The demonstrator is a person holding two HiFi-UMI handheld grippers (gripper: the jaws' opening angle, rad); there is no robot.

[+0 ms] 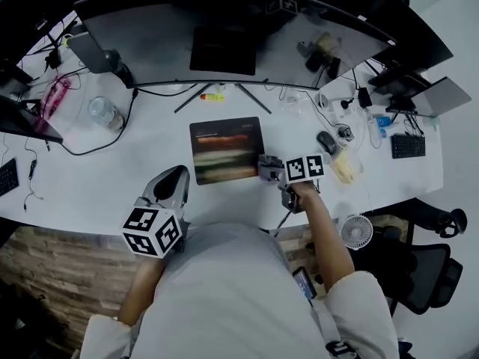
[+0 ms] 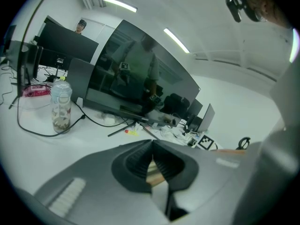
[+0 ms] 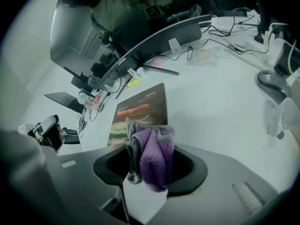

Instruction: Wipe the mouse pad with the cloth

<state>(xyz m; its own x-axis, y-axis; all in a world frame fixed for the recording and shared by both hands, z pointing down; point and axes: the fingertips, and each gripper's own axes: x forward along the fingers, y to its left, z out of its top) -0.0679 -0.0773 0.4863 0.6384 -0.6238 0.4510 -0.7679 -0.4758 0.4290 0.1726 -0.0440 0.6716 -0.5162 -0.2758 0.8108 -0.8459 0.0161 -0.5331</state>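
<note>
The mouse pad (image 1: 226, 150) is a dark rectangle with a blurry printed picture, lying on the white desk (image 1: 112, 178) in front of the monitor stand. My right gripper (image 1: 264, 168) is at the pad's front right corner, shut on a purple and grey cloth (image 3: 152, 153) bunched between its jaws. In the right gripper view the mouse pad (image 3: 140, 111) lies just beyond the cloth. My left gripper (image 1: 178, 175) hovers left of the pad near the desk's front edge, apart from it. Seen in its own view, the left gripper (image 2: 152, 165) has its jaws shut with nothing held.
A wide curved monitor (image 1: 224, 36) stands behind the pad. A plastic bottle (image 1: 103, 113) and cables lie to the left. A mouse (image 1: 326, 141), a keyboard (image 1: 408, 146) and small clutter sit to the right. A small fan (image 1: 356, 231) is below the desk edge.
</note>
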